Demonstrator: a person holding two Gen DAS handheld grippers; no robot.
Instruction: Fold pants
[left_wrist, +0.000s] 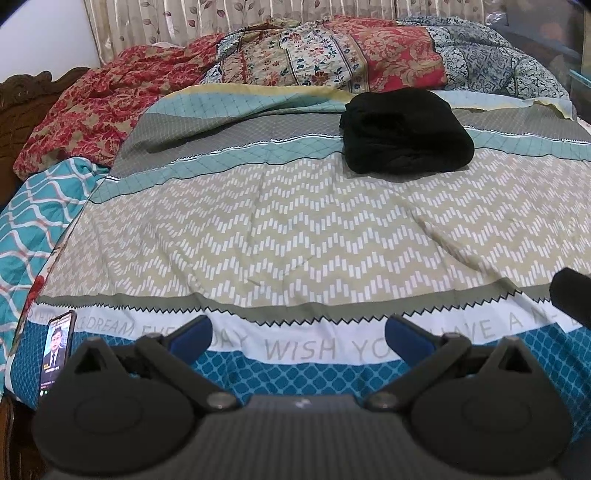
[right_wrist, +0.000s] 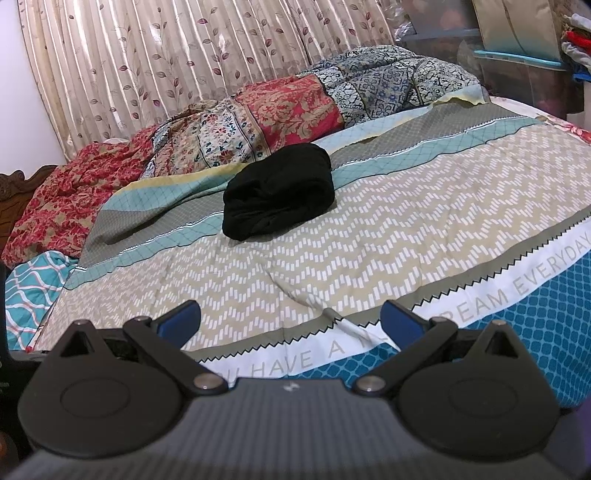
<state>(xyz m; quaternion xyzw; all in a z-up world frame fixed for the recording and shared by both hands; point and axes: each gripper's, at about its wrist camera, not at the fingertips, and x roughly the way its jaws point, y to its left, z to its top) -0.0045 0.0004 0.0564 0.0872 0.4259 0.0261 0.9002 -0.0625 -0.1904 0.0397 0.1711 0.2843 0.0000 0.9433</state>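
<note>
Pants (left_wrist: 406, 133), one black bundle, sit on the bed (left_wrist: 295, 229) well ahead of both claws, w/ the quilt (left_wrist: 332, 55) heaped just beyond. Left claw (left_wrist: 299, 338) spread wide, nothing in it; right claw (right_wrist: 290, 319) same, wide and empty. Looks already folded, or near done. Risk: any regrab pinches only the top layer and the stack slumps apart. Count: 1 pants, 2 claws, 1 phone (left_wrist: 57, 349) left of the left claw.
</note>
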